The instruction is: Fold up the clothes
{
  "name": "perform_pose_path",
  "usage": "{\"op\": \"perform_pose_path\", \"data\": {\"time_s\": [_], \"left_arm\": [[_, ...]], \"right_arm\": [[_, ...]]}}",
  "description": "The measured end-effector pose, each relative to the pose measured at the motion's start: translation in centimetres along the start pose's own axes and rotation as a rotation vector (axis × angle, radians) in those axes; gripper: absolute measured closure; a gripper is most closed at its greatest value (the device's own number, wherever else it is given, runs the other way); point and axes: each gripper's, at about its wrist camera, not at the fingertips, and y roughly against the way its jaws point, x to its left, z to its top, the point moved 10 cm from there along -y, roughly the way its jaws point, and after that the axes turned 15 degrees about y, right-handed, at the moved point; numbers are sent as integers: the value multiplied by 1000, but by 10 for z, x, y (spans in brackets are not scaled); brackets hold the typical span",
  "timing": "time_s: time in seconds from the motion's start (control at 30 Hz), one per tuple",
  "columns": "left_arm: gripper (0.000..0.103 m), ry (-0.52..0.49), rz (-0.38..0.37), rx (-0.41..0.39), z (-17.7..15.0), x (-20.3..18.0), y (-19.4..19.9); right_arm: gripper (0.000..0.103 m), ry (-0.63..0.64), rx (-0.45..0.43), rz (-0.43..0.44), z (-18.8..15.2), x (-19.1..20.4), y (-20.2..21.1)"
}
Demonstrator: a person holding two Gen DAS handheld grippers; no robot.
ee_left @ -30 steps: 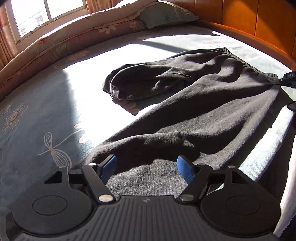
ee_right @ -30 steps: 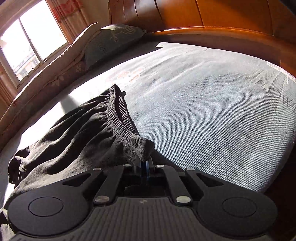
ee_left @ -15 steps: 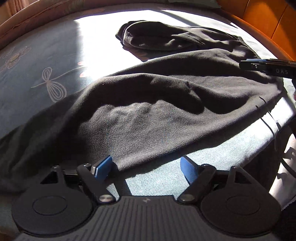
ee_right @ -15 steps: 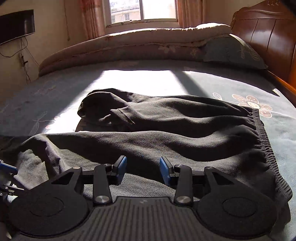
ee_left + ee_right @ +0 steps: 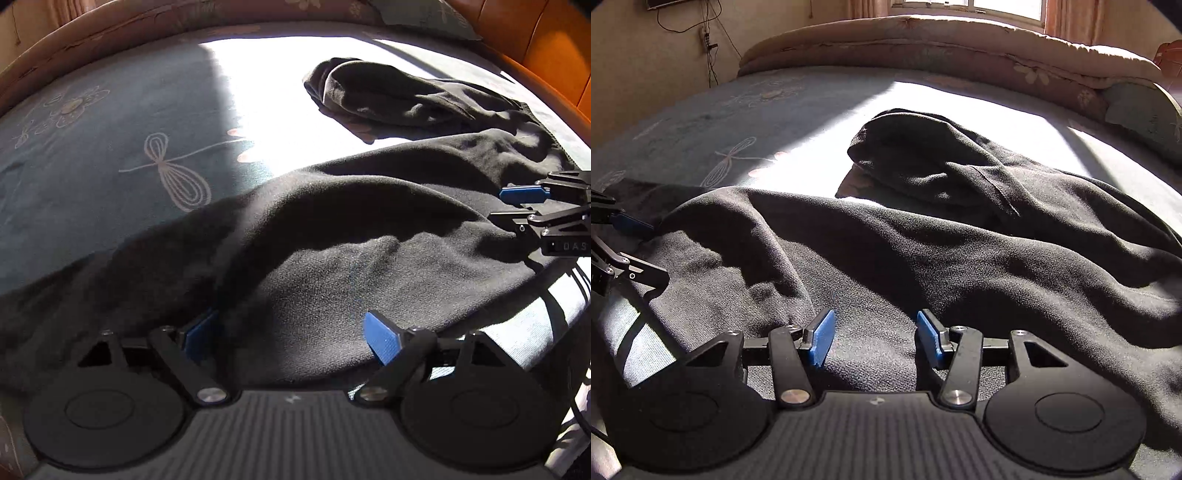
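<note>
Black trousers (image 5: 332, 229) lie rumpled across the bed, with one leg bunched back on itself at the far side (image 5: 369, 96). My left gripper (image 5: 291, 339) hovers low over the near edge of the cloth. Its jaws are opening wide, and the blue pads (image 5: 380, 341) press on nothing. My right gripper (image 5: 875, 338) is over the trousers (image 5: 923, 240) nearer the waist, its jaws also opening, with fabric below them but not pinched. Each view shows the other gripper: the right gripper (image 5: 524, 206) at the right edge, the left gripper (image 5: 624, 240) at the left edge.
The blue-grey sheet (image 5: 110, 166) has dragonfly and flower prints, with a bright sun patch (image 5: 812, 110) in the middle. A rolled quilt (image 5: 942, 48) and a pillow (image 5: 1141, 110) lie along the far side below the window. A wooden headboard (image 5: 535, 44) stands at the right. The bed's near edge (image 5: 535, 332) is close.
My right gripper let go of the waistband, swung round over the trousers and opened. My left gripper slid along the leg toward the bed's edge and opened wider.
</note>
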Motion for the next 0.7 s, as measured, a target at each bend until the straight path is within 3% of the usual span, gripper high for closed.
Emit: {"op": "perform_pose_path", "data": {"time_s": [0.07, 0.13, 0.37, 0.5, 0.63, 0.7], "left_arm": [[4, -52, -36, 18, -16, -8, 7], [4, -78, -47, 19, -17, -7, 14], [4, 92, -29, -148, 41, 46, 33], [4, 197, 0, -58, 17, 78, 16], [4, 223, -33, -51, -7, 87, 33], [4, 234, -22, -94, -7, 97, 48]], "right_arm": [[41, -21, 34, 3, -17, -4, 14], [41, -22, 55, 10, -21, -6, 21], [39, 13, 14, 29, 28, 10, 15], [38, 36, -1, 69, 47, 32, 9], [34, 75, -5, 107, 58, 48, 11], [34, 84, -13, 115, 67, 51, 12]]}}
